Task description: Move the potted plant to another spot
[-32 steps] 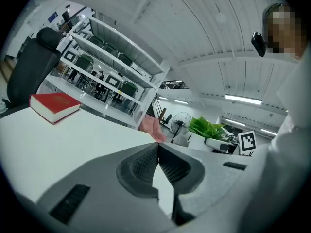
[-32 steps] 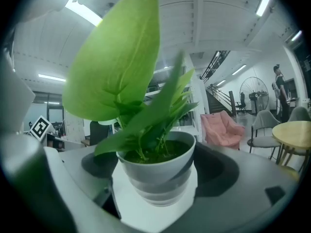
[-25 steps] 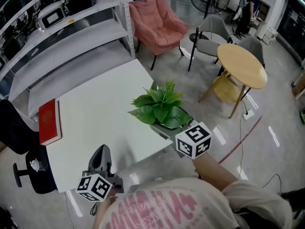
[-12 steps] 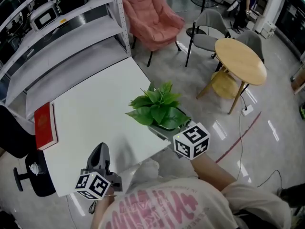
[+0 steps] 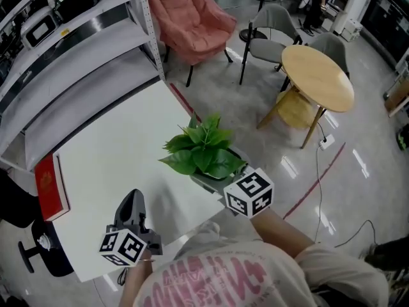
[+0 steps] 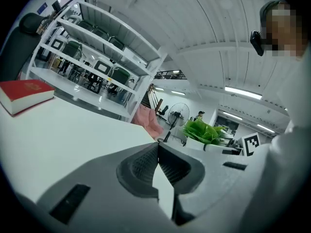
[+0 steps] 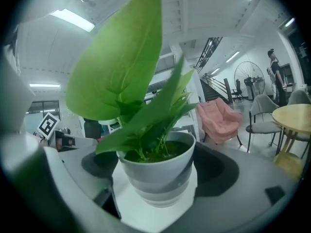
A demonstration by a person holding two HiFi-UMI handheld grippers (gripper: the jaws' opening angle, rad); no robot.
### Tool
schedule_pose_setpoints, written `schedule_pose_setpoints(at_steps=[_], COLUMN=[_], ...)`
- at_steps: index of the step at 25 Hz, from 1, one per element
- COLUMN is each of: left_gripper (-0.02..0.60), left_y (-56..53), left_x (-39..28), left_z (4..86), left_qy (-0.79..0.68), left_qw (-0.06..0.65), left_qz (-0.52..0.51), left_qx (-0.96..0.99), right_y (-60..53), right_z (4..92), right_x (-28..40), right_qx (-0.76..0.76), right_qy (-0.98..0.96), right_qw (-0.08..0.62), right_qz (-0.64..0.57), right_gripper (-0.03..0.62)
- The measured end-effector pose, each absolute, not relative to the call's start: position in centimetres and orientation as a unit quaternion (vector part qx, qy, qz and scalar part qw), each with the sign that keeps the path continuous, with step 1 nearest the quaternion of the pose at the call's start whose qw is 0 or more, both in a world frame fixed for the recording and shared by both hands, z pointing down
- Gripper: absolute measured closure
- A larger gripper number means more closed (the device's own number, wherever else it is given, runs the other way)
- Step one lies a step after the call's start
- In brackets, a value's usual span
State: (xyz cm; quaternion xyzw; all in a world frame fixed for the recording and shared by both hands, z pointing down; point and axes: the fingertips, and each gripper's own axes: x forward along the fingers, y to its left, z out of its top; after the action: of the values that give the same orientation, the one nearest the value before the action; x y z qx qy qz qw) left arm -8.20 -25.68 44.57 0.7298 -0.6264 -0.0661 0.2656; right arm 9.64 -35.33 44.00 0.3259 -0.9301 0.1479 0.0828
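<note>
The potted plant [image 5: 201, 152], broad green leaves in a white pot [image 7: 158, 176], stands at the right edge of the white table [image 5: 108, 158]. My right gripper [image 5: 220, 178] reaches in from the table's near right side. In the right gripper view the pot sits between its two jaws, which are shut on it; the leaves fill the upper part of that view. My left gripper [image 5: 132, 206] rests low over the table's near edge, well left of the plant. Its jaws [image 6: 158, 152] are shut with nothing between them.
A red book [image 5: 46, 187] lies at the table's left edge. A metal shelving rack [image 5: 77, 37] stands behind the table. On the floor to the right are a pink armchair [image 5: 192, 18], grey chairs [image 5: 275, 27] and a round wooden table [image 5: 316, 75].
The whole scene has drifted left in the head view. The right gripper keeps its hold on the pot at the table's right edge. The left gripper stays put.
</note>
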Motion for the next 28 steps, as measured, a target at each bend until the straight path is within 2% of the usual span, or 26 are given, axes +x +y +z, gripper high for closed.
schedule_pose_setpoints(at_steps=[13,28], left_gripper=[0.578,0.578], left_y=[-31.6,-36.0], left_x=[-9.3,-9.7], left_z=[47.6,47.4], left_qy=[-0.619,-0.604], left_qw=[0.306,0.310], left_qz=[-0.046,-0.046], left_qx=[0.721,0.733], right_y=[-40.5,-42.8], right_z=[48.7,50.5], right_x=[8.0,6.3], right_qx=[0.331,0.333], right_qy=[-0.918,-0.913], right_qw=[0.120,0.145], right_qz=[0.184,0.185], right_gripper=[0.097,0.095])
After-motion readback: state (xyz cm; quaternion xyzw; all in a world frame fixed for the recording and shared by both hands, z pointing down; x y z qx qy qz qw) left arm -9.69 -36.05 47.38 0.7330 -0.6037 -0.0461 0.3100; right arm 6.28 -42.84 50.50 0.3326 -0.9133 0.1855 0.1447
